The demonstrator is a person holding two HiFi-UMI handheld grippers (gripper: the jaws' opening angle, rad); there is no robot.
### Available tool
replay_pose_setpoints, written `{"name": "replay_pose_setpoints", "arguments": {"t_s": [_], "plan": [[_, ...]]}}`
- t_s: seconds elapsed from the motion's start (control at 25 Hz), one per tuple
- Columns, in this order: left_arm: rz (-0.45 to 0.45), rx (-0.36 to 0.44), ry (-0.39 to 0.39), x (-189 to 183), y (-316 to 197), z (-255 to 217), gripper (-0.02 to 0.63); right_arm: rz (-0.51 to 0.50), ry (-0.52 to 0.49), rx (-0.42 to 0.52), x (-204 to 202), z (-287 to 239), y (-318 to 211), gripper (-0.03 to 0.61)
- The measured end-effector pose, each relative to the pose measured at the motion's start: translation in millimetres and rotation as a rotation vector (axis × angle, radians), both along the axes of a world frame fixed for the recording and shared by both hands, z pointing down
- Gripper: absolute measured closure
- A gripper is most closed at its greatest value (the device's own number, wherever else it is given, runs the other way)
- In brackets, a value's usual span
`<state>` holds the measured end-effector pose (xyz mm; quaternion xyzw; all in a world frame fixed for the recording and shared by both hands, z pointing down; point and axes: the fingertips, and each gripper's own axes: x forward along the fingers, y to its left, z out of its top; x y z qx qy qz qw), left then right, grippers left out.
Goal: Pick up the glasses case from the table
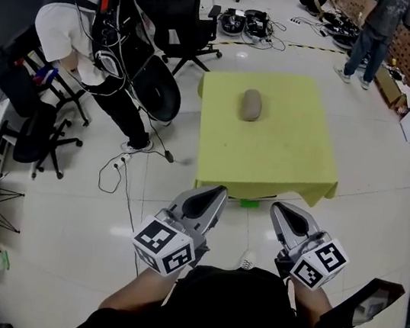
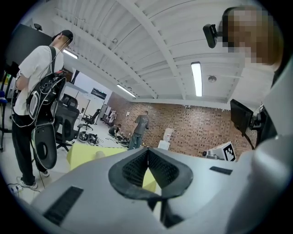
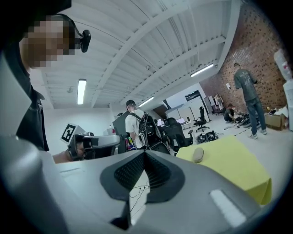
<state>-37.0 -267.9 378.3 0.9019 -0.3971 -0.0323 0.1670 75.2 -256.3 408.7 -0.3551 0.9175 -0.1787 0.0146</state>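
Case: grey oval glasses case (image 1: 251, 105) lay on yellow-green square worktop (image 1: 290, 165), upper centre.
Left gripper (image 1: 219, 192): jaws closed, empty.
Right gripper (image 1: 276, 207): jaws closed, empty.

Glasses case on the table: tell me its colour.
The glasses case is grey; the head view shows it best.

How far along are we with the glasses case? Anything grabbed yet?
Nothing is done yet. The glasses case lies untouched on the yellow table. The left gripper and right gripper are shut and empty, short of the table. Left to do: approach, open, grasp, lift.
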Motion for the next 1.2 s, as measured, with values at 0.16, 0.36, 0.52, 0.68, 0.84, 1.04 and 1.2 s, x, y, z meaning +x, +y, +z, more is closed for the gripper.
{"name": "replay_pose_setpoints", "arguments": {"t_s": [0.16,0.36,0.52,0.68,0.84,1.04,1.2], "plan": [[-0.041,-0.006,-0.012,4.3,-15.4,1.8,0.606,-0.031,-0.012,-0.001,8.1,1.4,-19.4,0.577],[-0.074,-0.013,-0.022,22.8,-30.1,2.0,0.606,-0.064,-0.019,-0.006,26.7,2.3,-37.9,0.577],[-0.093,-0.011,-0.032,39.5,-40.6,1.3,0.606,-0.085,-0.022,-0.003,44.4,1.7,-50.7,0.577],[-0.113,-0.011,-0.047,56.8,-46.9,3.1,0.606,-0.105,-0.028,-0.002,62.8,5.0,-59.1,0.577],[-0.112,-0.017,-0.065,68.7,-51.6,4.2,0.606,-0.115,-0.038,-0.006,71.9,7.3,-67.0,0.577],[-0.125,-0.023,-0.082,65.9,-56.4,5.5,0.606,-0.118,-0.053,-0.02,74.1,14.6,-70.4,0.577],[-0.144,-0.03,-0.095,64.1,-59.9,4.7,0.606,-0.116,-0.055,-0.029,82.2,17.4,-71.3,0.577]]}}
